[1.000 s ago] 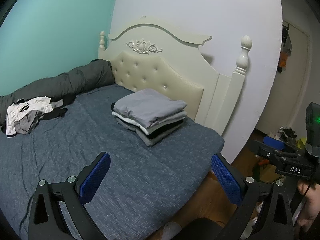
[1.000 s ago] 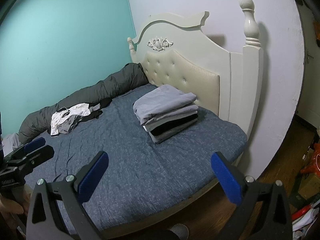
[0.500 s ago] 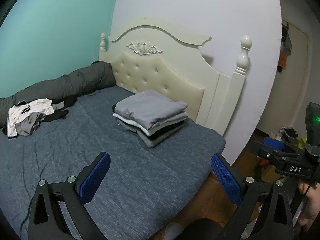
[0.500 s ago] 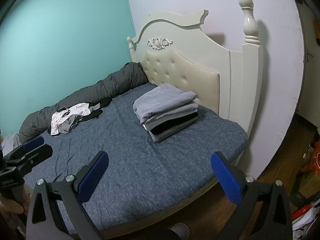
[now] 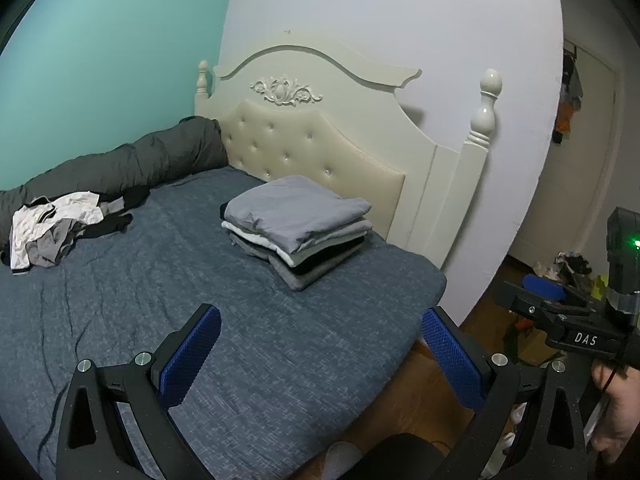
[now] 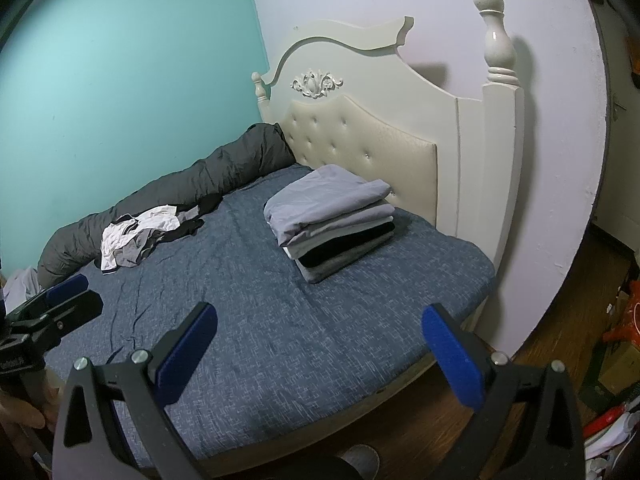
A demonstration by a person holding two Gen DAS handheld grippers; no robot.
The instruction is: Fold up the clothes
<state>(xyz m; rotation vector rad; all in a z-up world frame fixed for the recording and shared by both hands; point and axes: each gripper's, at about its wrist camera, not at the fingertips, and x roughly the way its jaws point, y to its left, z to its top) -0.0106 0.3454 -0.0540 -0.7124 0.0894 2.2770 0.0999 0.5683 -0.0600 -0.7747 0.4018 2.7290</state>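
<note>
Several crumpled white, grey and black garments lie heaped on the blue-grey bedsheet by the dark rolled duvet, well apart from the neat folded stack; soft, light, floppy stuff, so I'd pinch a hem or collar; my left gripper and right gripper both gape wide, holding nothing, touching nothing.

On the bed I see the folded stack at twelve o'clock before the headboard, the loose heap at ten.
</note>
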